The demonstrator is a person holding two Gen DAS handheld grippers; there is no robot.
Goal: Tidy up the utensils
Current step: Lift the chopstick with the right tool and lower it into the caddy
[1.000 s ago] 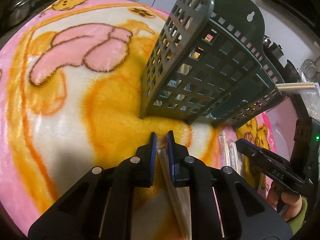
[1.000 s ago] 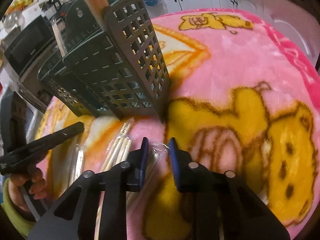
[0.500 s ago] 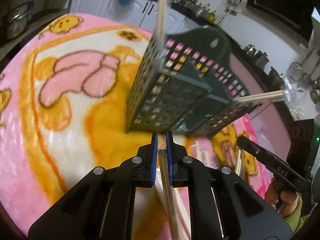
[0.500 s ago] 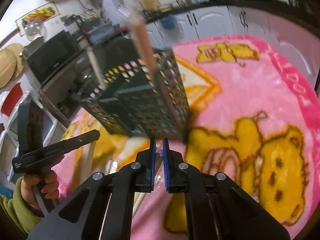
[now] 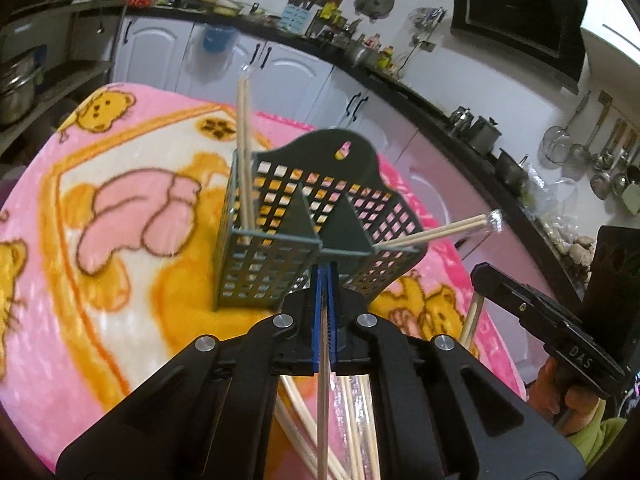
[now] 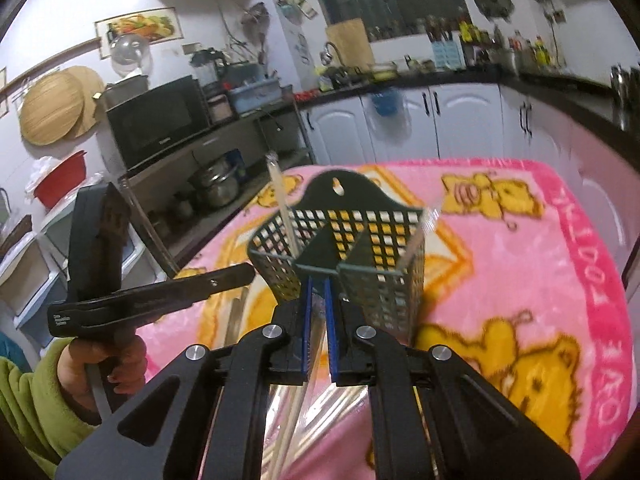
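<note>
Left gripper (image 5: 325, 280) pinches a single chopstick (image 5: 322, 412). Right gripper (image 6: 319, 292) clamps a wrapped chopstick pair (image 6: 308, 396). Green holder (image 5: 320, 216) upright just ahead.

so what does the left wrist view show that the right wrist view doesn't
Only the left wrist view shows the range hood, the ladles hung on the wall and the left tool shut on a chopstick. Only the right wrist view shows the microwave, the red basin and the right tool shut on a wrapped chopstick pack. Both show the green basket on the pink blanket.
</note>
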